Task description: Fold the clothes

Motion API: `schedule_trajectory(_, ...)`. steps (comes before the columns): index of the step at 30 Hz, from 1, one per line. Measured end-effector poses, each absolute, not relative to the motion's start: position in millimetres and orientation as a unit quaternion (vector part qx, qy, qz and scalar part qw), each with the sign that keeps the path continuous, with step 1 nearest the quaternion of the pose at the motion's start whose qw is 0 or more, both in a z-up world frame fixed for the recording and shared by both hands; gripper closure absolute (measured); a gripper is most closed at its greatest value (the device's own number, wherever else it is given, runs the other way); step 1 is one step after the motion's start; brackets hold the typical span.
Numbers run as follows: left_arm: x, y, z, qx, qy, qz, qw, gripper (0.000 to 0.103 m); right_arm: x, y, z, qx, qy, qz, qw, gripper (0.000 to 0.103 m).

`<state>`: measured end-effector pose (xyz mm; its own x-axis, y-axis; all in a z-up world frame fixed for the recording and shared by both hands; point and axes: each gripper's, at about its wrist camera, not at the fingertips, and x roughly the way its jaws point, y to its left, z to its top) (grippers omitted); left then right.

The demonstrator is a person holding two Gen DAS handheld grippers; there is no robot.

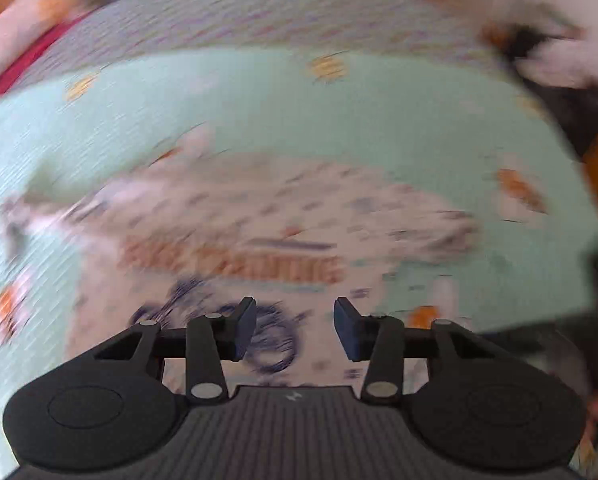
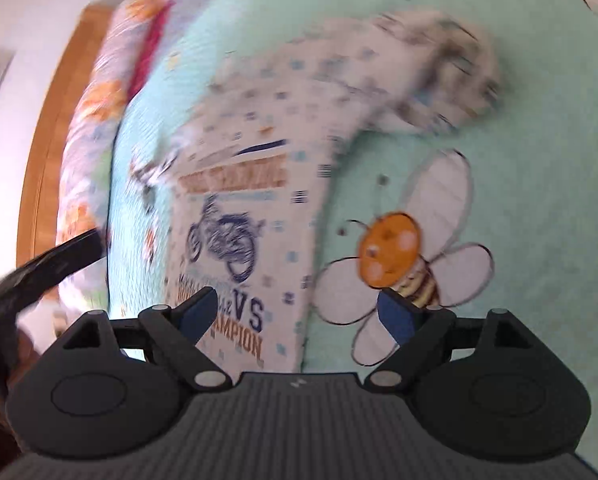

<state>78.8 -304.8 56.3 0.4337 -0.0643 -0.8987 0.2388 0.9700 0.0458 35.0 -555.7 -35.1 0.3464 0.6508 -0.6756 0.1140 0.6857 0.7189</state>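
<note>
A white child's shirt [image 2: 255,200] with small blue squares, a motorcycle print and orange lettering lies on a mint green bedspread [image 2: 519,200]. It also shows in the left wrist view [image 1: 259,240], blurred by motion. My left gripper [image 1: 295,328] is open and empty just above the shirt's print. My right gripper [image 2: 299,316] is open and empty over the shirt's lower edge, near a bee picture [image 2: 395,256] on the bedspread. One sleeve [image 2: 439,80] lies bunched at the far end.
A patterned pillow [image 2: 95,152] and a red cloth [image 2: 151,48] lie along the wooden headboard [image 2: 47,152]. A dark object [image 1: 571,112] sits at the bedspread's right edge in the left wrist view.
</note>
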Motion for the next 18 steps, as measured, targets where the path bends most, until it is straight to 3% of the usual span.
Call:
schedule_trajectory(3, 115, -300, 25, 0.126, 0.616, 0.066, 0.775, 0.036, 31, -550, -24, 0.311, 0.541, 0.208, 0.754, 0.016)
schedule_trajectory(4, 127, -296, 12, 0.13, 0.658, 0.109, 0.733, 0.039, 26, -551, -20, 0.306, 0.538, 0.214, 0.756, 0.016)
schedule_trajectory(7, 136, -293, -13, 0.077, 0.732, 0.069, 0.673, 0.037, 15, -550, -7, 0.278, 0.525, 0.222, 0.774, 0.016)
schedule_trajectory(10, 114, -277, -16, -0.052, 0.68, 0.034, 0.731, 0.043, 0, -552, 6, 0.232, 0.51, 0.224, 0.797, 0.016)
schedule_trajectory(12, 94, -280, -28, -0.027, 0.628, 0.018, 0.777, 0.037, -6, -555, 11, 0.21, 0.514, 0.225, 0.801, 0.016)
schedule_trajectory(14, 83, -282, -68, 0.042, 0.662, 0.037, 0.747, 0.036, -11, -558, 15, 0.192, 0.519, 0.23, 0.801, 0.016)
schedule_trajectory(15, 78, -278, -82, 0.062, 0.668, 0.043, 0.74, 0.028, -14, -560, 15, 0.183, 0.518, 0.234, 0.802, 0.016)
schedule_trajectory(16, 71, -270, -86, 0.067, 0.654, 0.047, 0.752, 0.008, -18, -563, 15, 0.175, 0.516, 0.237, 0.804, 0.016)
schedule_trajectory(17, 66, -264, -89, 0.068, 0.647, 0.05, 0.758, 0.002, -22, -566, 14, 0.169, 0.515, 0.241, 0.805, 0.016)
schedule_trajectory(18, 65, -262, -88, 0.062, 0.646, 0.047, 0.759, 0.008, -26, -568, 12, 0.164, 0.515, 0.244, 0.805, 0.016)
